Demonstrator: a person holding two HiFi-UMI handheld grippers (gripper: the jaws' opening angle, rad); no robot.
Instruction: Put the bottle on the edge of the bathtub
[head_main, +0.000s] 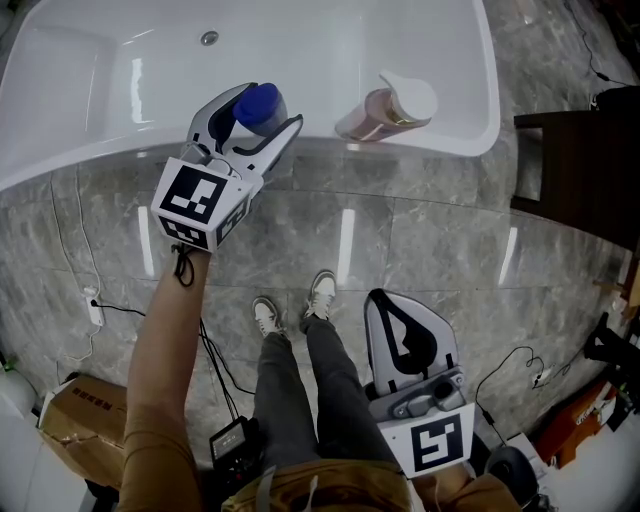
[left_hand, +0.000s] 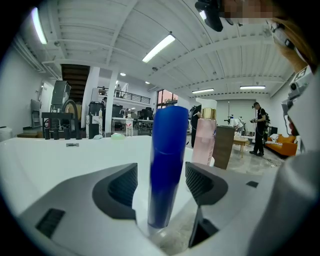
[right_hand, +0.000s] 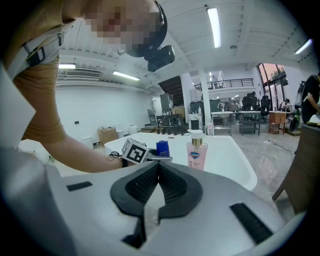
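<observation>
A blue bottle (head_main: 258, 108) stands upright on the white bathtub's rim (head_main: 100, 155), and my left gripper (head_main: 270, 105) reaches around it from the floor side. In the left gripper view the blue bottle (left_hand: 167, 165) sits between the two dark pads (left_hand: 122, 187) with a gap on each side, so the left gripper (left_hand: 161, 182) is open and not pressing it. My right gripper (head_main: 378, 297) hangs low near the person's legs, jaws shut on nothing. The right gripper view shows its closed pads (right_hand: 145, 182) with the blue bottle (right_hand: 162, 148) far ahead.
A pink pump bottle (head_main: 385, 108) stands on the rim to the right of the blue one. A dark wooden stool (head_main: 580, 170) is at the right. A cardboard box (head_main: 85, 420), a power strip (head_main: 95, 310) and cables lie on the marble floor.
</observation>
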